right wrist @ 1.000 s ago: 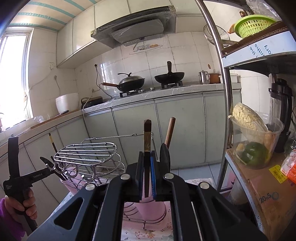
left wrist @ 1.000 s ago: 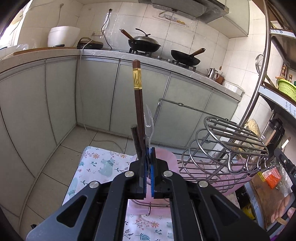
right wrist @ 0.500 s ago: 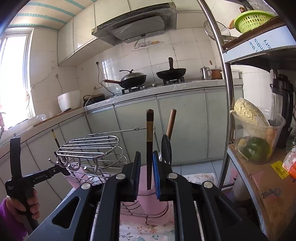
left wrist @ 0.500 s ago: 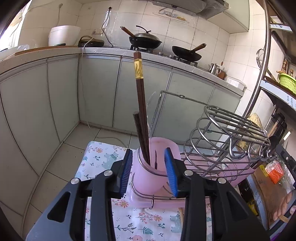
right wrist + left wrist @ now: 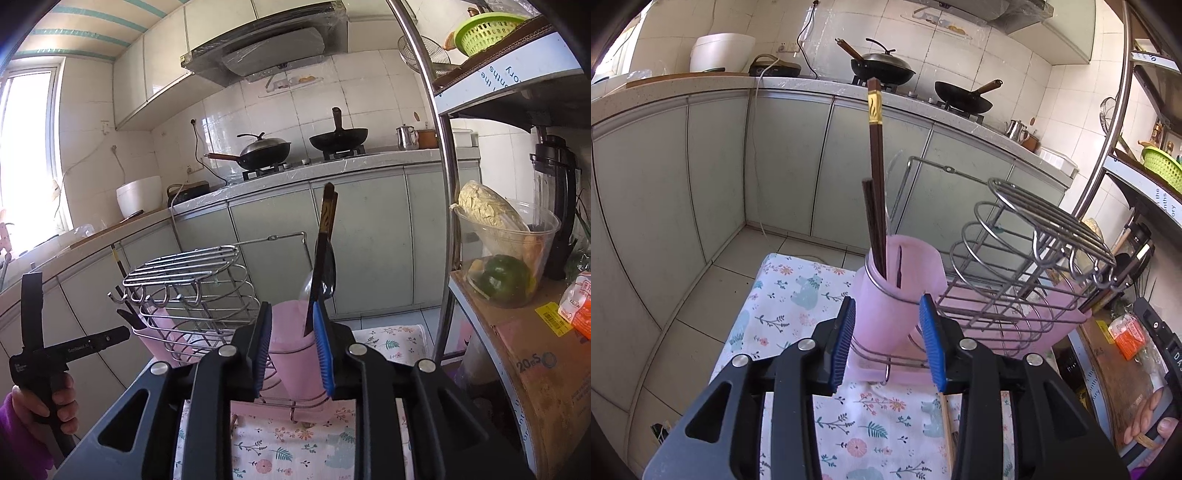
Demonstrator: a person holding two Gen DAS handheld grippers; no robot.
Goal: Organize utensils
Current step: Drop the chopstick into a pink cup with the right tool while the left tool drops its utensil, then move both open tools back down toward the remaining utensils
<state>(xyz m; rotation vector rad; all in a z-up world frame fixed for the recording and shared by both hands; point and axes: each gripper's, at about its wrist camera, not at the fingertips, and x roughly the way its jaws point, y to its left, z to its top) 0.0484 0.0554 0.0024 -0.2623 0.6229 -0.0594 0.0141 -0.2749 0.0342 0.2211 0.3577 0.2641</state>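
Observation:
A pink cup [image 5: 897, 295] stands in the wire ring at one end of a metal utensil rack [image 5: 1027, 258]. Two dark brown chopsticks [image 5: 877, 177] stand in it, one with a gold band. My left gripper [image 5: 888, 334] is open, its blue pads on either side of the cup, holding nothing. In the right wrist view a second pink cup [image 5: 295, 343] at the rack's other end holds dark chopsticks [image 5: 323, 254] and a black spoon [image 5: 328, 280]. My right gripper [image 5: 291, 349] is open around that cup, empty.
The rack [image 5: 195, 288] sits on a floral cloth [image 5: 798, 295] over a small table. A metal shelf post [image 5: 443, 206] and a cardboard box [image 5: 535, 362] with a bowl of vegetables [image 5: 502, 251] stand to the right. Kitchen cabinets [image 5: 701, 177] lie behind.
Both grippers have opened and let go of the chopsticks, which now stand in the pink cups. Both grippers have drawn back a little from the cups.

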